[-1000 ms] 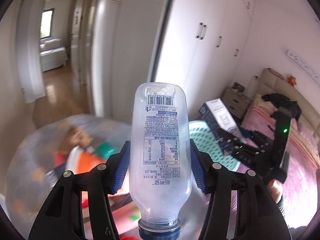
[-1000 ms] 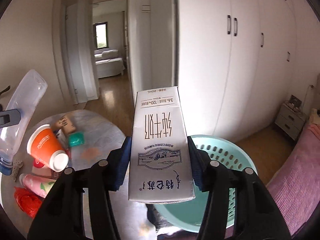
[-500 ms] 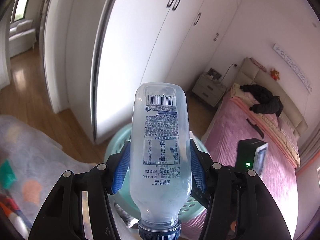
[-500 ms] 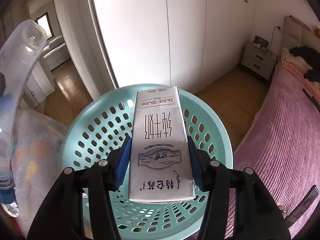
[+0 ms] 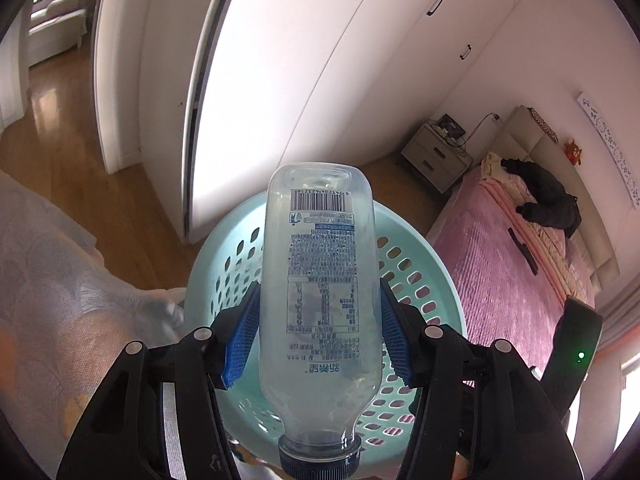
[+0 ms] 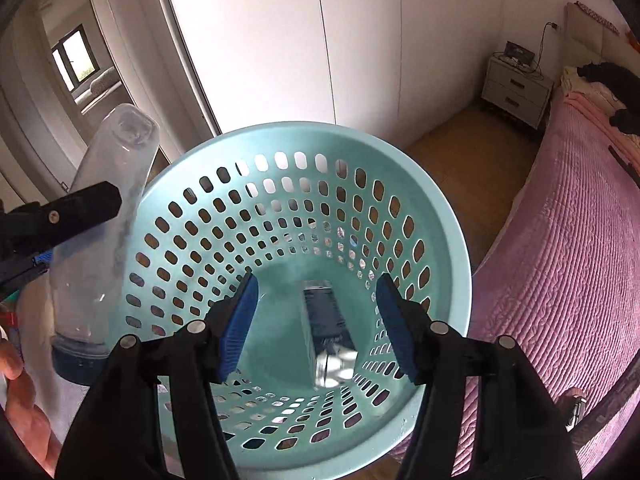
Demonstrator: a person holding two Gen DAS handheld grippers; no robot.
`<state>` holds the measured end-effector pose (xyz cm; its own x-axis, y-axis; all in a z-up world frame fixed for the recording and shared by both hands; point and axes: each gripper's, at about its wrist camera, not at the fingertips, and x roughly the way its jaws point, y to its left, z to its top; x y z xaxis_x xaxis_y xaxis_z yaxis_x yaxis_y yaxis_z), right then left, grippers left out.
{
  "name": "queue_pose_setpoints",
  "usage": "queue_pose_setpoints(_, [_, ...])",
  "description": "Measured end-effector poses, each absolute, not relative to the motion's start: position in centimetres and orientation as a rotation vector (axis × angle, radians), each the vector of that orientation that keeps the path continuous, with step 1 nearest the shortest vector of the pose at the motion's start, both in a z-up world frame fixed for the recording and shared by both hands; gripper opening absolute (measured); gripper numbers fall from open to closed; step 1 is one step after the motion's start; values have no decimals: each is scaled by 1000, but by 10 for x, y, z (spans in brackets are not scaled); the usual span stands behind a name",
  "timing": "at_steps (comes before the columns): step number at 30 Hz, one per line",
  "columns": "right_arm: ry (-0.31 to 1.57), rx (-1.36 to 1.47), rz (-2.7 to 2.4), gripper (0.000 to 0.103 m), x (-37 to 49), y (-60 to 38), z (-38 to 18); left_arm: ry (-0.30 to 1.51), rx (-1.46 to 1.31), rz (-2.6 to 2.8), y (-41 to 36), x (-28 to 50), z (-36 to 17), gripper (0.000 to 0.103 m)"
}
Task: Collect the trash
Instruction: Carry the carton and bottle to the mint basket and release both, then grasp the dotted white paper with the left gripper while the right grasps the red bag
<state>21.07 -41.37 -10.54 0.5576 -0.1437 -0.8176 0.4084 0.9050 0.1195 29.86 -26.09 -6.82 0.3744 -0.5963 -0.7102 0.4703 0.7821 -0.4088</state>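
Note:
My left gripper [image 5: 320, 314] is shut on a clear plastic bottle [image 5: 320, 280], its blue cap towards the camera, held above the near rim of a teal perforated laundry basket [image 5: 432, 256]. From the right wrist view the same bottle [image 6: 100, 240] hangs at the left of the basket [image 6: 452, 248]. My right gripper [image 6: 316, 312] hovers over the basket mouth and its jaws are opening, with nothing pressed between the blue pads. A milk carton [image 6: 326, 328], blurred, is down inside the basket near its floor.
A bed with a pink cover [image 5: 520, 280] runs along the right of the basket. A grey nightstand [image 5: 436, 156] and white wardrobe doors [image 6: 320, 40] stand behind. A cloth-covered table [image 5: 48, 280] is at the left. A hand [image 6: 24, 412] shows at the lower left.
Both grippers swung from the littered table to above the basket and tipped downward. The right gripper let go of the milk carton, which dropped into the basket. The left still holds the bottle.

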Motion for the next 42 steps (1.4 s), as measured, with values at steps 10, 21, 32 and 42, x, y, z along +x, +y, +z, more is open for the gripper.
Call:
queue_pose_setpoints(10, [849,331,-295,63,186,-402,-75,844,-161,-693,-222,261,-17,72])
queue_pose_setpoints(21, [677,243,-127,69,152,-324,-9,631,-162,-586,-109,169,55,83])
queue_pose_setpoints(32, [593,253,257,72,115,-198,-7,525,-212,-185,85,76,60,87])
queue_pose_setpoints(42, [670,9,583,72,87,-71,-32,733,-309,52,196,61,-11,85])
